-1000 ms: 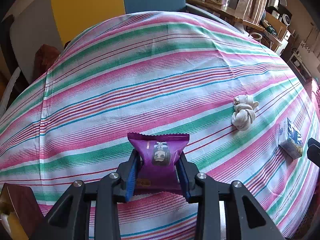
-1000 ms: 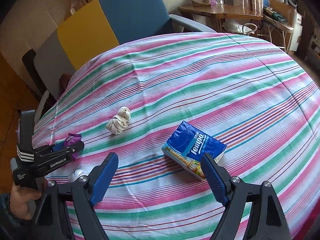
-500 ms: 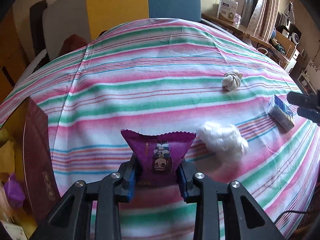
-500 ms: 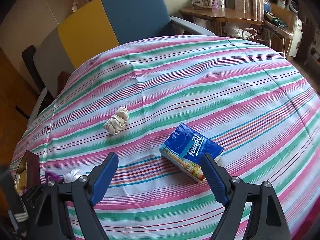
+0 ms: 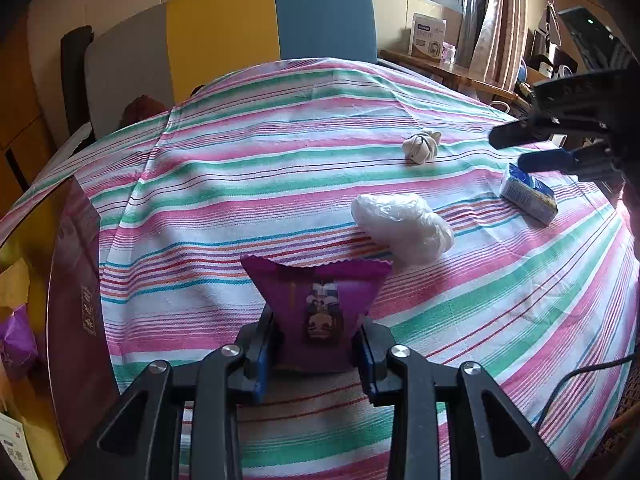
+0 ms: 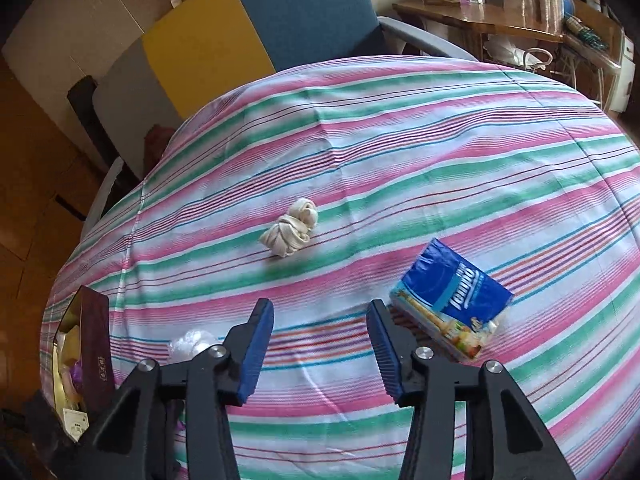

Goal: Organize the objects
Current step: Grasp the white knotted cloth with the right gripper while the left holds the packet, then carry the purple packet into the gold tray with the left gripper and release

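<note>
The left gripper [image 5: 316, 354] is clamped on a purple snack packet [image 5: 318, 312]: glossy foil, zigzag-cut top seam, small printed picture on its face, held upright above the striped tablecloth [image 5: 240, 200]. A crumpled clear plastic wad [image 5: 402, 228] lies at the packet's 1 o'clock. The right gripper [image 6: 320, 344] has just been narrowing its jaws; they stand partly open with nothing between them. A blue tissue pack [image 6: 452, 300] lies at its 2 o'clock, a knotted cream cloth [image 6: 290, 234] at 11 o'clock.
</note>
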Available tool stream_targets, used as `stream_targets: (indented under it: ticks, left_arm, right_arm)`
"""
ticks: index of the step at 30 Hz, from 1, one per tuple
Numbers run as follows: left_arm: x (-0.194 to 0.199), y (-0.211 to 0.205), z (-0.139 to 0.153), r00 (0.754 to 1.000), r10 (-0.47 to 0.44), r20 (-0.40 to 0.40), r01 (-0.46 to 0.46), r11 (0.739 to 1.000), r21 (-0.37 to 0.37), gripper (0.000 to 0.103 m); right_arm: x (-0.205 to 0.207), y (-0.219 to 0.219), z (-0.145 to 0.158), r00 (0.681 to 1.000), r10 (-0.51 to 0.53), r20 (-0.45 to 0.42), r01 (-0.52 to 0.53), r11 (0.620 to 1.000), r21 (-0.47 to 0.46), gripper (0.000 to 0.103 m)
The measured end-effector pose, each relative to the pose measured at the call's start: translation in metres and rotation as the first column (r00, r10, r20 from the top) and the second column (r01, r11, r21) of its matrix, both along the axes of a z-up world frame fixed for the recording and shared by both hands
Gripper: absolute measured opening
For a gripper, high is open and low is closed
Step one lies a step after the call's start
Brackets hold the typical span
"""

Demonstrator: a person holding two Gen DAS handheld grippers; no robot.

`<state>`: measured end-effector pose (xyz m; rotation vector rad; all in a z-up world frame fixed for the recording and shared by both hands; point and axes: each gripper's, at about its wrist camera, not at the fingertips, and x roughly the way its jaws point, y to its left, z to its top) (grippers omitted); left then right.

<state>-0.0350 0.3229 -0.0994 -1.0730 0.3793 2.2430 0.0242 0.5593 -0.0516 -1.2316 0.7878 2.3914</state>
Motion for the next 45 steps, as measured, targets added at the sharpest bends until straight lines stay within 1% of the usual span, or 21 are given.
stream_targets:
  ticks: [3,6,10,11,12,13,15,16,19,22,24,25,27,30,35,40,41,43,45]
  left_arm:
    - [-0.002,0.001,-0.002,1.000,0.000,0.003,0.000,1.000,0.012,0.034]
    - [-0.003,-0.001,-0.002,1.000,-0.001,0.016,0.000,0.999,0.033,0.034]
    - [-0.004,-0.002,-0.003,1.000,-0.001,0.021,0.000,0.999,0.049,0.035]
    - [-0.004,-0.002,-0.003,1.000,-0.001,0.021,0.000,0.999,0.050,0.035]
    - [-0.003,-0.001,-0.003,1.000,-0.002,0.021,0.001,0.999,0.051,0.035]
    - [-0.003,-0.002,-0.004,1.000,-0.002,0.020,0.001,0.999,0.053,0.035]
    - [-0.003,-0.002,-0.004,1.000,-0.002,0.021,0.000,0.998,0.056,0.035]
    - [-0.003,-0.003,-0.004,1.000,-0.002,0.020,0.001,0.998,0.059,0.035]
    - [-0.002,-0.002,-0.005,1.000,-0.002,0.016,0.001,0.998,0.059,0.035]
    - [-0.002,-0.003,-0.005,1.000,-0.002,0.018,0.000,0.998,0.063,0.035]
    - [-0.001,-0.002,-0.005,1.000,-0.001,0.010,0.001,0.999,0.055,0.035]
    - [-0.001,-0.002,-0.005,1.000,-0.001,0.007,0.001,0.999,0.051,0.035]
    - [-0.001,-0.001,-0.004,1.000,-0.001,0.002,0.001,0.999,0.045,0.035]
    - [-0.002,-0.001,-0.004,1.000,-0.001,0.008,0.001,0.999,0.053,0.035]
    - [-0.001,-0.001,-0.004,1.000,-0.001,0.012,0.001,0.999,0.053,0.036]
    - [-0.002,-0.002,-0.004,1.000,-0.001,0.017,0.000,0.999,0.053,0.036]
    - [-0.002,-0.001,-0.004,1.000,-0.001,0.014,0.000,0.999,0.050,0.036]
    - [-0.001,-0.001,-0.004,1.000,-0.001,0.007,0.001,0.999,0.042,0.036]
    - [-0.001,-0.001,-0.004,1.000,0.000,0.004,0.000,0.999,0.037,0.036]
  right_arm:
    - [-0.029,0.000,-0.004,1.000,-0.007,0.004,0.007,1.000,-0.019,0.050]
    - [-0.060,0.009,-0.018,0.998,-0.049,0.026,0.051,0.997,-0.061,0.050]
    - [-0.093,0.020,-0.035,0.992,-0.108,0.071,0.113,0.991,-0.070,0.050]
    - [-0.100,0.022,-0.039,0.989,-0.118,0.090,0.123,0.991,-0.058,0.048]
    - [-0.106,0.023,-0.042,0.988,-0.118,0.104,0.124,0.991,-0.046,0.041]
    - [-0.111,0.022,-0.045,0.988,-0.102,0.116,0.107,0.994,-0.036,0.029]
    - [-0.116,0.015,-0.044,0.989,-0.059,0.139,0.058,0.998,0.016,0.028]
    - [-0.117,0.009,-0.043,0.989,-0.025,0.147,0.021,0.999,0.027,0.028]
    - [-0.109,-0.015,-0.038,0.977,0.100,0.187,-0.112,0.992,0.054,0.028]
    - [-0.084,-0.046,-0.037,0.945,0.227,0.233,-0.246,0.968,0.054,0.028]
    - [-0.063,-0.063,-0.039,0.919,0.272,0.284,-0.305,0.949,0.078,0.028]
    - [-0.051,-0.068,-0.040,0.913,0.278,0.297,-0.317,0.944,0.090,0.028]
    - [-0.031,-0.074,-0.040,0.911,0.278,0.305,-0.317,0.944,0.088,0.028]
    - [-0.015,-0.077,-0.044,0.915,0.271,0.299,-0.309,0.947,0.087,0.028]
    - [-0.010,-0.069,-0.049,0.930,0.261,0.261,-0.284,0.957,0.055,0.028]
    - [-0.002,-0.061,-0.051,0.936,0.271,0.226,-0.285,0.958,0.030,0.029]
    - [-0.002,-0.060,-0.051,0.935,0.273,0.224,-0.287,0.957,0.031,0.029]
    - [0.010,-0.047,-0.051,0.933,0.281,0.225,-0.298,0.953,0.045,0.029]
    - [0.010,-0.052,-0.045,0.931,0.286,0.227,-0.307,0.950,0.061,0.029]
